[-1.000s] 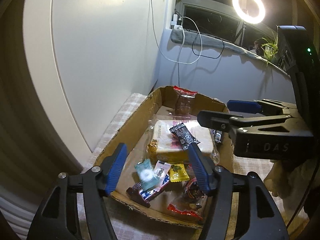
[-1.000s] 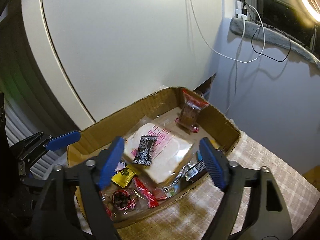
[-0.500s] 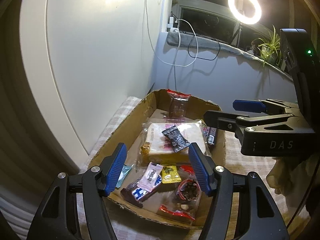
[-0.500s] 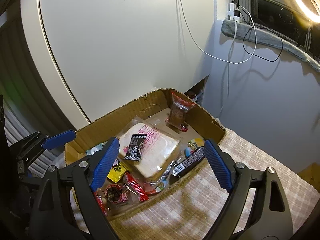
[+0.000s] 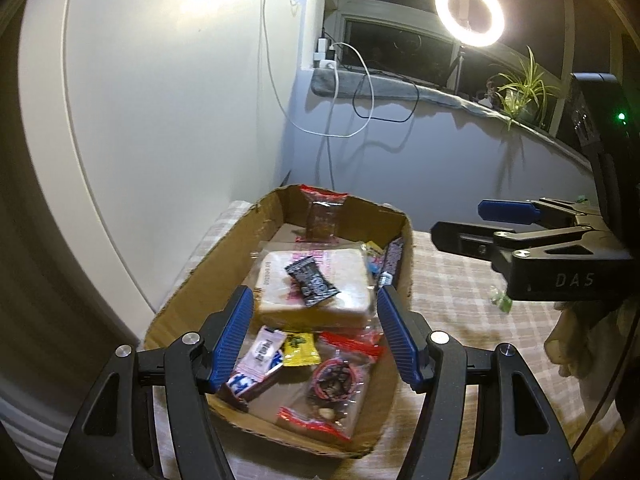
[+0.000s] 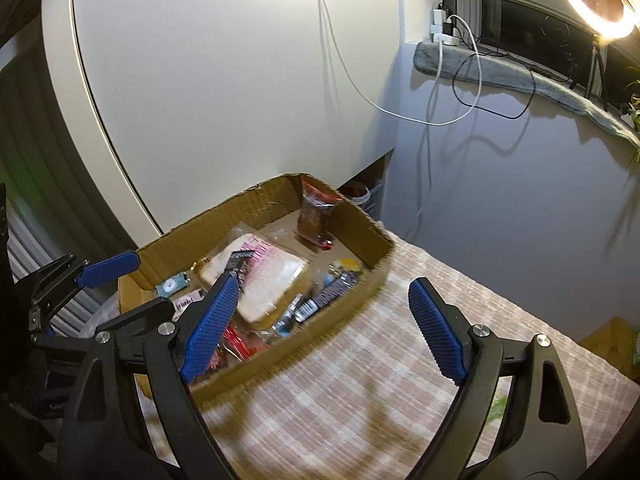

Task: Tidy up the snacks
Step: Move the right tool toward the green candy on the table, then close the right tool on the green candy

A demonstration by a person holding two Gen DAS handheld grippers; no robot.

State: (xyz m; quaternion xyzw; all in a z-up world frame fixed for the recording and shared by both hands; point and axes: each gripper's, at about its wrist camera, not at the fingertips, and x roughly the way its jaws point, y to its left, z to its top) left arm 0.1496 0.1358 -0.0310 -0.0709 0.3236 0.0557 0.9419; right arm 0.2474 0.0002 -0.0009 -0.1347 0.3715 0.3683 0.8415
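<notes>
A shallow cardboard box (image 5: 192, 280) (image 6: 360, 280) sits on a checked tablecloth and holds several snacks. A wrapped bread slab (image 5: 316, 284) (image 6: 272, 280) lies in its middle with a small black packet (image 5: 312, 280) on top. A red-topped brown snack bag (image 5: 322, 216) (image 6: 316, 216) leans on the far wall. My left gripper (image 5: 316, 336) is open and empty, above the box's near end. My right gripper (image 6: 320, 328) is open and empty, over the box's right edge and the cloth; it also shows in the left wrist view (image 5: 472, 224).
A small green sweet (image 5: 500, 300) lies on the checked cloth (image 6: 380, 380) right of the box. A white panel (image 5: 160, 100) stands behind the box. White and black cables (image 6: 440, 92) hang from the windowsill, with a ring light (image 5: 469, 13) and a plant (image 5: 524, 92) above.
Both grippers have pulled back and up from the box, which now looks smaller. The right gripper has swung right, over the cloth. Both stay open and empty.
</notes>
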